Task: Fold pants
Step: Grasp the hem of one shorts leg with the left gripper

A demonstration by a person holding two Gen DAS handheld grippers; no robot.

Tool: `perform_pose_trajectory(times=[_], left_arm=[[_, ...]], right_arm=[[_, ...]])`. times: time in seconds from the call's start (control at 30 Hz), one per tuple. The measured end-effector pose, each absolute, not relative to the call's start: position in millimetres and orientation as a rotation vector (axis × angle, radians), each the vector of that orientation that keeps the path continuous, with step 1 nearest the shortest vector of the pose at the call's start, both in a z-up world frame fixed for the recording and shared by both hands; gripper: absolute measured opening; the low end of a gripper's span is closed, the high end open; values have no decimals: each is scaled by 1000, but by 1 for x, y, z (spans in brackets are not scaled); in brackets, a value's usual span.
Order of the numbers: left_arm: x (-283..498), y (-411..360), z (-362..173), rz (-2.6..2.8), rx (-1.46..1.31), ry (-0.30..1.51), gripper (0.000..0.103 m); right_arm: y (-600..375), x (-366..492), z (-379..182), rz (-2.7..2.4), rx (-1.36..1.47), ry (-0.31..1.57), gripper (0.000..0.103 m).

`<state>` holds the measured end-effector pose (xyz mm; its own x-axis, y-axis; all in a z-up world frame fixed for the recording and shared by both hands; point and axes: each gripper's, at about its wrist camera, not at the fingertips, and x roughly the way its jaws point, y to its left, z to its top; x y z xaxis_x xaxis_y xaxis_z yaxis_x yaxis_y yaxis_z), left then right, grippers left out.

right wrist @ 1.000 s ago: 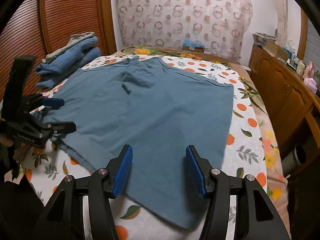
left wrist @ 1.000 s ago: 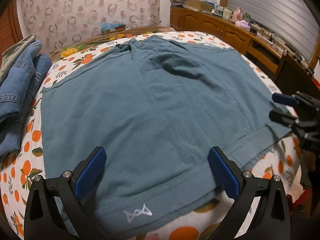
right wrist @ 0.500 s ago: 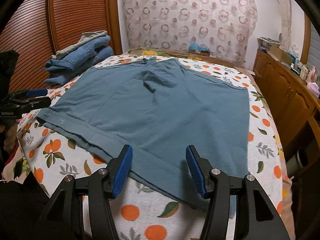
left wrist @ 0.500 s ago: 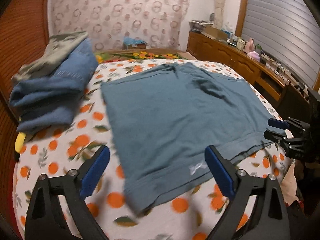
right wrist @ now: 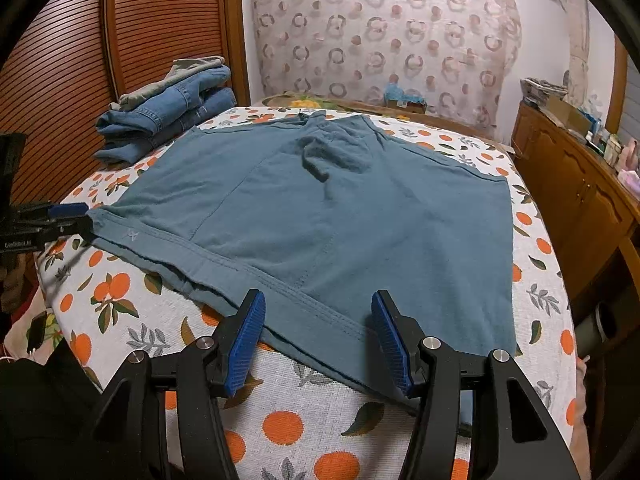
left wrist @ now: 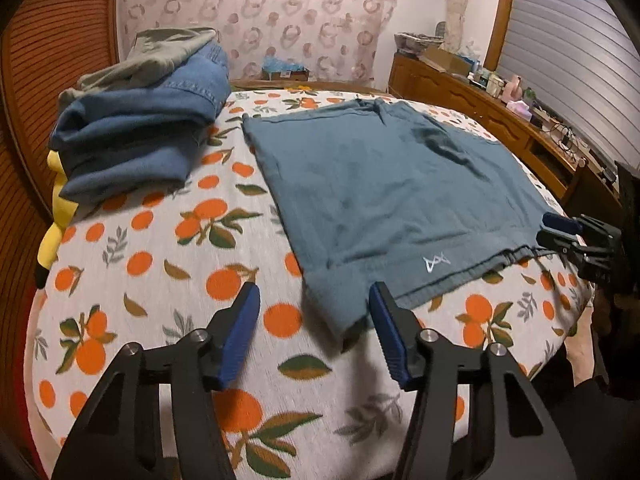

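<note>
Teal-blue pants (left wrist: 384, 184) lie spread flat on the orange-print bed sheet (left wrist: 160, 248), hem edge toward me, with a small white logo (left wrist: 436, 263) near the hem. They also show in the right wrist view (right wrist: 340, 216). My left gripper (left wrist: 314, 332) is open and empty, just off the near left corner of the hem. It shows at the left edge of the right wrist view (right wrist: 68, 218). My right gripper (right wrist: 318, 336) is open and empty over the hem near the right corner. It shows at the right in the left wrist view (left wrist: 556, 230).
A stack of folded jeans and other clothes (left wrist: 140, 120) sits at the bed's left, also in the right wrist view (right wrist: 168, 112). A wooden cabinet (left wrist: 500, 120) with clutter runs along the right. A slatted wooden panel (right wrist: 80, 80) stands on the left.
My left gripper has moved left and back, from over the hem to off its left corner, and its jaws have narrowed. My right gripper has drawn back a little toward the hem.
</note>
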<state>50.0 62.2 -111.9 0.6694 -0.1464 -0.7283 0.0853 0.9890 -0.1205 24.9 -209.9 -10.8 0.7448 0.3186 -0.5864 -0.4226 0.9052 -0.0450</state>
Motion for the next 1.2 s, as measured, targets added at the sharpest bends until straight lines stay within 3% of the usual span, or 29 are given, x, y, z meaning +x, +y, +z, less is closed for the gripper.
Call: perform_pose_trajectory(times=[0.3,0.37,0.43,0.63,1.2], left_arm=[[51,56,-118,-128,-74,836,51],[53,52,-118,-128,-57,834,43],[56,49,-117,-143,-53,834,28],[67,41,-105,-168,-45,812,9],[119,-53,-42,-363,96,703,7]], right_arm=[[-213,25,-12,414,-162,605,58],[-213,25,-13,416,-159,605,58],[-214,26,-14,415,-155,605,58],[-220,30,-18,406,-120,613,58],[-245,29,-20,382,-58,584,58]])
